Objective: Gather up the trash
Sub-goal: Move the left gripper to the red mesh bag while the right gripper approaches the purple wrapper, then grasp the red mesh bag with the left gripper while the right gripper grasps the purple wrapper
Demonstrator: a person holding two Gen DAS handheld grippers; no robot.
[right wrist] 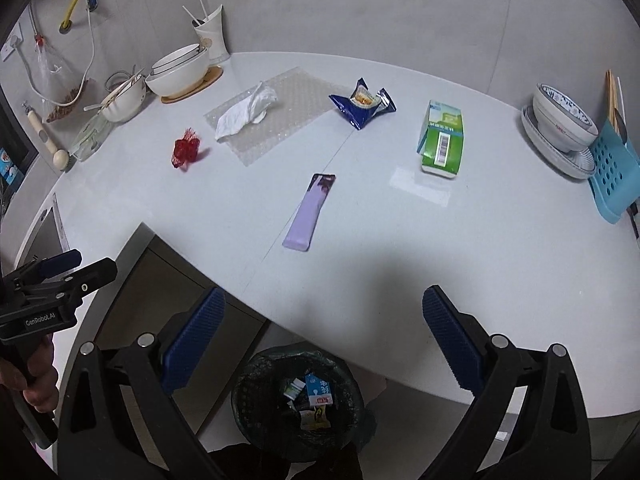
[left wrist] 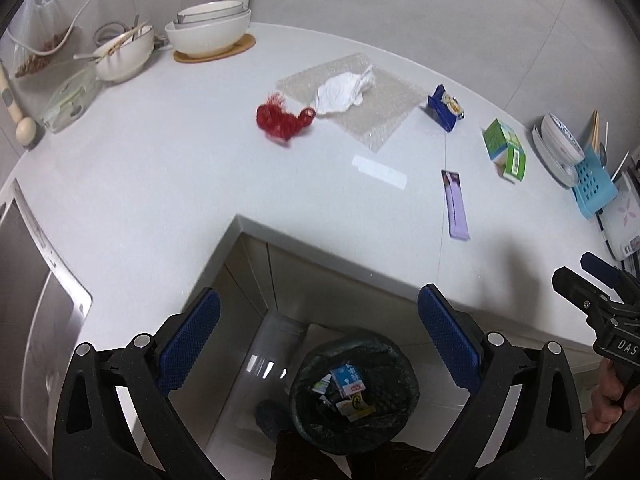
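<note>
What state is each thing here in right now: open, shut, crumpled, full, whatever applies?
Left hand-held gripper: open, empty.
Right hand-held gripper: open, empty.
Trash bin: lined, partly filled.
Green carton: lying flat, top torn open.
Blue snack bag: open, crumpled.
White tissue: crumpled.
Purple wrapper: flat.
Red net: bunched.

Countertop [right wrist: 400, 240]: smooth, semi-gloss, pale stone look w/ glare patch. Bubble-wrap sheet [right wrist: 280, 116]: clear bumpy plastic; on it, crumpled white tissue [right wrist: 244, 114], soft matt paper. Red net [right wrist: 186, 152] at 9 o'clock of it: coarse plastic mesh. Snack bag [right wrist: 360, 106]: glossy foil. Green carton [right wrist: 442, 140]: matt card. Purple wrapper [right wrist: 308, 212]: smooth satin plastic. Bowls [right wrist: 176, 74]: glazed ceramic on wood trivet [right wrist: 192, 84]. Bin liner [right wrist: 256, 392]: dark thin plastic.
</note>
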